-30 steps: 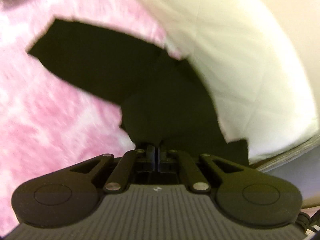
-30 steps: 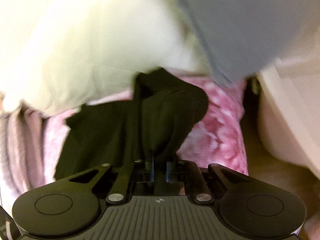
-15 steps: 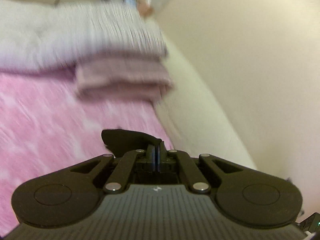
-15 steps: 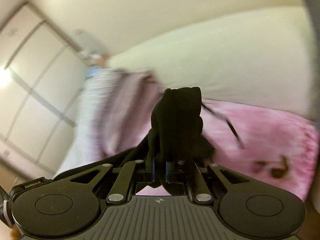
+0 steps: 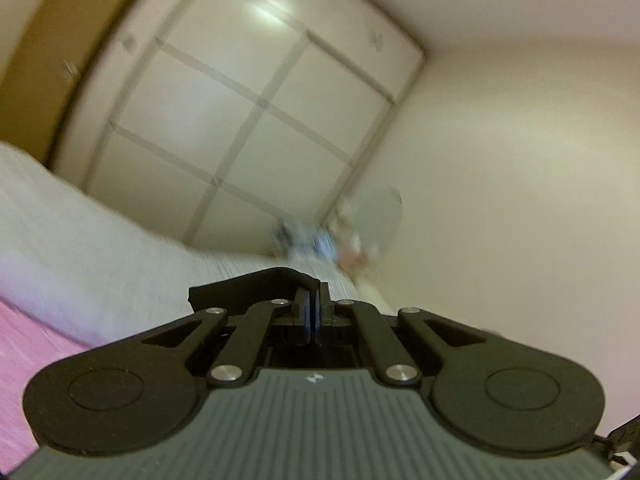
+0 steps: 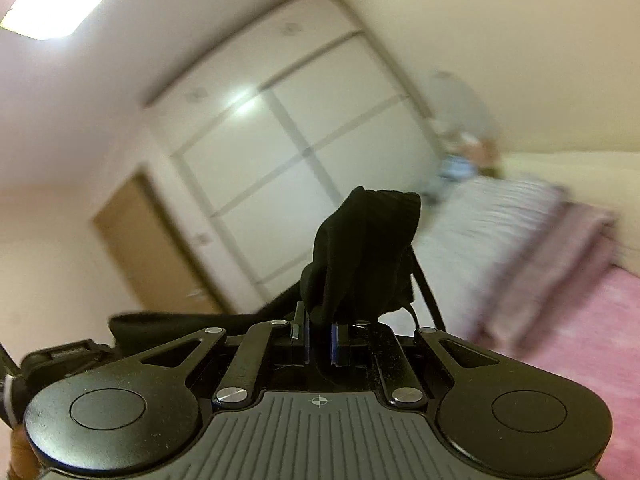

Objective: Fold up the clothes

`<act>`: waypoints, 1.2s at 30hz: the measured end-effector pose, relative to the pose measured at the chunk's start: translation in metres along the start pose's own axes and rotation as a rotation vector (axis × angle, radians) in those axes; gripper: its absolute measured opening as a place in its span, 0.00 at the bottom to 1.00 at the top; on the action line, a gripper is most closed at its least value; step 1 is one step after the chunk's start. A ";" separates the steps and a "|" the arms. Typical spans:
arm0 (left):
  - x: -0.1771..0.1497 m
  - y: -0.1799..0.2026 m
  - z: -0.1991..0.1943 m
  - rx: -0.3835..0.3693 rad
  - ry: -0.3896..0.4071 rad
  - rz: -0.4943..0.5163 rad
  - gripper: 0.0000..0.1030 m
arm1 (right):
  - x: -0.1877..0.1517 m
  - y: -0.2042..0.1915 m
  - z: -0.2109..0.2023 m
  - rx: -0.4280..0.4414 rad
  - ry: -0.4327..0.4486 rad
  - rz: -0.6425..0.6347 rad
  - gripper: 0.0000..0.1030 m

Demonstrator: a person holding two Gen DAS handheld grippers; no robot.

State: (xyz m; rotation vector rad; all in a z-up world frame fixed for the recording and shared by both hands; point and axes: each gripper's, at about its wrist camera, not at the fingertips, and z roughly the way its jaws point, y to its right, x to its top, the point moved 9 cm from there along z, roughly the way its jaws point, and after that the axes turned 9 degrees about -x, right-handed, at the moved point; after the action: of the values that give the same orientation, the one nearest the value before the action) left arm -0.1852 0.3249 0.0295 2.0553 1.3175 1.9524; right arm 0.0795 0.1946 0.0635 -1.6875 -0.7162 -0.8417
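A black garment (image 6: pixel 362 256) is held up in the air, well above the pink bed cover (image 6: pixel 592 320), w/ both wrist views tilted toward the wardrobe (image 5: pixel 248 120). The right gripper (image 6: pixel 319 340) is pinched on a bunched fold, fingers kept slightly apart by the cloth's thickness. The left gripper (image 5: pixel 313 312) is pressed nearly together on a thin flat edge of the same cloth (image 5: pixel 248 288).

Fabric is judged soft, light, limp; it bunches and droops, no stiffness to be relied on. A thin cord or strap (image 6: pixel 426 292) hangs at right and could snag. Grip is best taken at corners or hems, single layer, approx. symmetrical, so the piece hangs flat.
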 end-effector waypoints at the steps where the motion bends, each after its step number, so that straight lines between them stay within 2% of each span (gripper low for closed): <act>1: 0.004 -0.012 -0.017 0.028 0.011 0.002 0.00 | -0.008 -0.014 0.005 0.033 0.000 -0.021 0.07; 3: 0.012 -0.035 -0.052 0.083 0.034 0.005 0.00 | -0.028 -0.040 0.016 0.059 -0.024 -0.067 0.08; 4: 0.016 -0.047 -0.069 0.111 0.045 0.006 0.01 | -0.046 -0.044 0.021 0.050 -0.090 -0.088 0.09; 5: 0.020 -0.058 -0.087 0.138 0.057 0.008 0.03 | -0.073 -0.040 0.028 0.027 -0.203 -0.115 0.10; 8: -0.064 -0.116 -0.107 0.344 -0.206 -0.101 0.05 | -0.154 -0.022 0.042 -0.049 -0.548 -0.204 0.19; 10: -0.117 -0.142 -0.137 0.465 -0.335 -0.184 0.05 | -0.215 0.004 0.035 -0.124 -0.793 -0.298 0.20; 11: -0.144 -0.154 -0.154 0.525 -0.397 -0.226 0.05 | -0.237 0.017 0.028 -0.155 -0.879 -0.320 0.20; 13: -0.181 -0.159 -0.182 0.596 -0.457 -0.302 0.05 | -0.270 0.039 0.010 -0.194 -1.004 -0.313 0.21; 15: -0.202 -0.153 -0.195 0.634 -0.486 -0.346 0.05 | -0.277 0.050 -0.001 -0.225 -1.036 -0.279 0.22; 18: -0.213 -0.134 -0.206 0.649 -0.505 -0.326 0.05 | -0.279 0.062 -0.014 -0.275 -1.056 -0.250 0.27; 20: -0.220 -0.121 -0.214 0.657 -0.516 -0.309 0.06 | -0.282 0.066 -0.021 -0.291 -1.058 -0.278 0.29; 24: -0.229 -0.096 -0.221 0.681 -0.555 -0.225 0.08 | -0.298 0.044 -0.078 -0.280 -1.044 -0.323 0.31; 27: -0.251 -0.093 -0.242 0.716 -0.574 -0.193 0.08 | -0.310 0.036 -0.113 -0.274 -1.055 -0.348 0.33; 32: -0.251 -0.088 -0.255 0.720 -0.577 -0.164 0.12 | -0.326 0.021 -0.128 -0.256 -1.080 -0.387 0.37; 36: -0.251 -0.085 -0.265 0.721 -0.579 -0.142 0.13 | -0.327 0.008 -0.132 -0.241 -1.061 -0.403 0.41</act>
State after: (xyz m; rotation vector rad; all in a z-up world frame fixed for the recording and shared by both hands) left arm -0.4168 0.1012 -0.1620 2.4033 2.0804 0.7423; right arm -0.1243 0.0486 -0.1850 -2.2219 -1.7640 -0.2195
